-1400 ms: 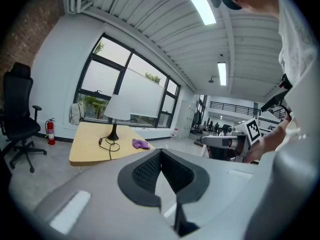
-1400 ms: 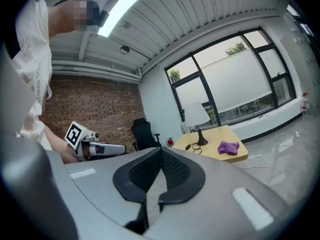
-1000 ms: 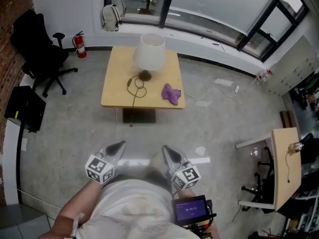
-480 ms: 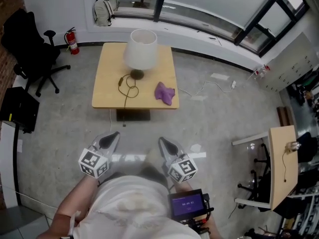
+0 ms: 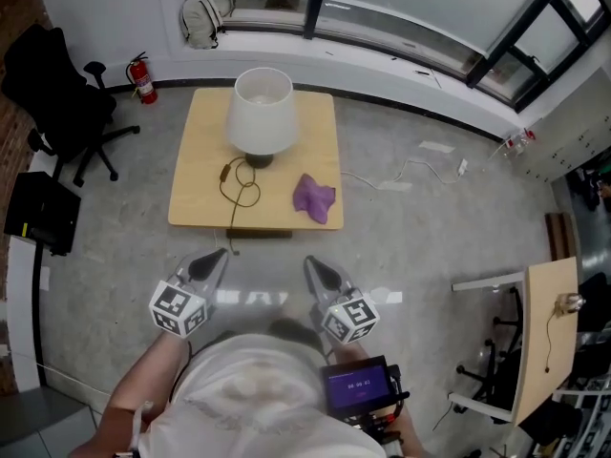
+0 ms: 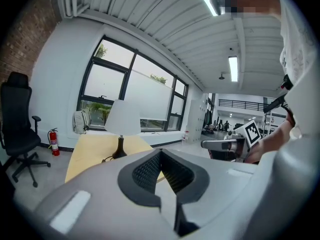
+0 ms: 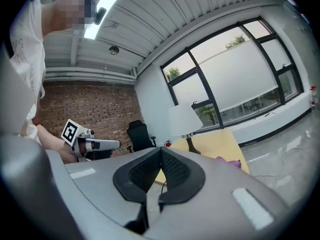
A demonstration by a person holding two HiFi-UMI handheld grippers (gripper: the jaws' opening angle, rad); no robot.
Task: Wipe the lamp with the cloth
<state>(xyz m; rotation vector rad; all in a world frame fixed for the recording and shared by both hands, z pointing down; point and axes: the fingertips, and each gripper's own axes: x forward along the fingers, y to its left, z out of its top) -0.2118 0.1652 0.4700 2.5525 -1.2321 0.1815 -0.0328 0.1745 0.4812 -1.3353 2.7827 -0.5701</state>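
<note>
A crumpled purple cloth (image 5: 314, 198) lay on the wooden counter (image 5: 196, 194), just right of the white-shaded lamp (image 5: 259, 114). The left claw (image 5: 218, 258) and right claw (image 5: 313, 264) were both clenched and empty, short of the counter. The cloth looked soft, light and limp, best pinched at a raised fold; the lamp seemed top-heavy and easy to tip.

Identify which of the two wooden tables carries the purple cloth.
The square table ahead, which also bears the white lamp; the cloth lies near its right edge. The narrow table at right shows none.
</note>
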